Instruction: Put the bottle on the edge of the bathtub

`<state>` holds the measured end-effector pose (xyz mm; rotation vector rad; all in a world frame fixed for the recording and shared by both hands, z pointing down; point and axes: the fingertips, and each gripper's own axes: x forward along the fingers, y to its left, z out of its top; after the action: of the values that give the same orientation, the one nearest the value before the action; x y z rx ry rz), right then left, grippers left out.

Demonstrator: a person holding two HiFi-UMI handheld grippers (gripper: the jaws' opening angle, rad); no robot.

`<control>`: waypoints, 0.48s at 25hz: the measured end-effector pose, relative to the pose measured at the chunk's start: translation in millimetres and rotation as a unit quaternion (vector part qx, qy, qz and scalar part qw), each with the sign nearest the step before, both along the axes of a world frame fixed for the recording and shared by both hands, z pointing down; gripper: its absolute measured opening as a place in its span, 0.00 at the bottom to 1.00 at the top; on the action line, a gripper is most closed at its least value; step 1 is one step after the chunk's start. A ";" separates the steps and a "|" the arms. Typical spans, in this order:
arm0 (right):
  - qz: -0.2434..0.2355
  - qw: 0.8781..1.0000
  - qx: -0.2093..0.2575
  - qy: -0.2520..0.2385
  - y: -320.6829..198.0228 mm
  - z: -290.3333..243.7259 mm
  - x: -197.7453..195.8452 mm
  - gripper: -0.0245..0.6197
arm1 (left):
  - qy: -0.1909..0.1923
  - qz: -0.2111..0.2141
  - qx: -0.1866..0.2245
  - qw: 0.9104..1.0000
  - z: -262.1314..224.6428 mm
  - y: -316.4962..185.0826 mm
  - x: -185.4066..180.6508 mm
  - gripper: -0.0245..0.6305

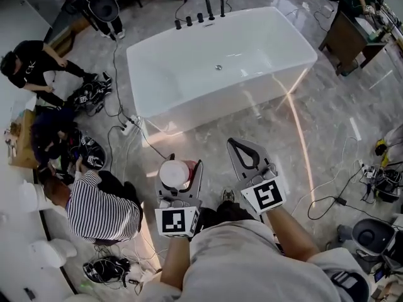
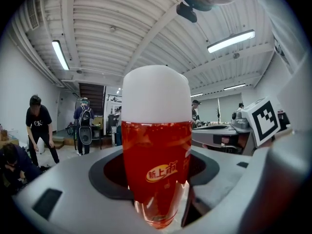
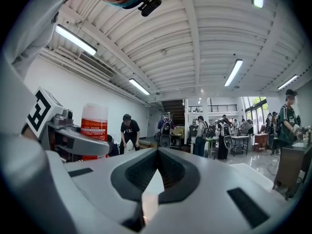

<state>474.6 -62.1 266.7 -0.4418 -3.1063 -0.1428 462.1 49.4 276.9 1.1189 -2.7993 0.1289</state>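
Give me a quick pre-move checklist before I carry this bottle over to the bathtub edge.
1. Grip on the bottle: ok. The left gripper has its jaws closed on the red body, and the bottle stands upright.
2. White cap on: ok. Whether it is tight: cannot tell.
3. Right gripper free: ok. Its jaws are together with nothing between them.
4. Landing spot on the bathtub: ok. The near rim looks bare, and the black taps are on the far rim.
5. Floor on the way: not ok. Cables lie by the tub's left corner.
6. Rim flat enough for the bottle: cannot tell.
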 end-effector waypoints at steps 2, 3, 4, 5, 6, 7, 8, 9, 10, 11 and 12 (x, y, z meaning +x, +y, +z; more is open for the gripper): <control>-0.001 1.000 -0.001 0.001 -5.4 0.1 -4.0 0.05 | 0.000 -0.005 0.001 1.000 -1.4 -2.2 -5.1 0.49; -0.002 1.000 -0.001 0.003 -7.0 0.5 -7.4 0.05 | 0.000 -0.009 0.002 1.000 -2.1 -2.3 -8.9 0.49; -0.004 1.000 -0.002 0.003 -7.8 0.4 -11.7 0.05 | -0.002 -0.012 0.001 1.000 -2.8 -2.2 -13.3 0.49; -0.006 1.000 -0.002 0.001 -7.9 0.0 -16.4 0.05 | -0.003 -0.015 0.000 1.000 -3.2 -1.8 -17.8 0.49; -0.009 1.000 -0.001 0.000 -7.2 -0.2 -20.8 0.05 | -0.003 -0.017 0.000 1.000 -3.0 -1.3 -21.8 0.49; -0.012 1.000 0.000 0.000 -5.9 0.6 -24.6 0.05 | -0.002 -0.019 0.000 1.000 -1.9 -0.5 -25.2 0.49; -0.014 1.000 0.002 0.002 -4.5 2.5 -28.2 0.05 | 0.001 -0.020 -0.001 1.000 0.1 0.5 -28.4 0.49; -0.015 1.000 0.002 0.005 -3.5 4.9 -31.7 0.05 | 0.003 -0.021 -0.002 1.000 2.8 1.4 -31.6 0.49; -0.016 1.000 0.001 0.007 -2.8 7.0 -35.6 0.05 | 0.006 -0.023 -0.003 1.000 5.6 2.2 -35.1 0.49; -0.016 1.000 0.001 0.008 -2.5 8.3 -39.7 0.05 | 0.007 -0.024 -0.005 1.000 8.0 3.1 -39.3 0.49; -0.017 1.000 0.002 0.008 -2.0 8.8 -44.4 0.05 | 0.008 -0.026 -0.007 1.000 9.7 4.4 -44.2 0.49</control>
<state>430.2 -64.1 275.5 -0.4918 -3.0831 -0.1435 417.9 53.8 286.7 1.0385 -2.8073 0.1330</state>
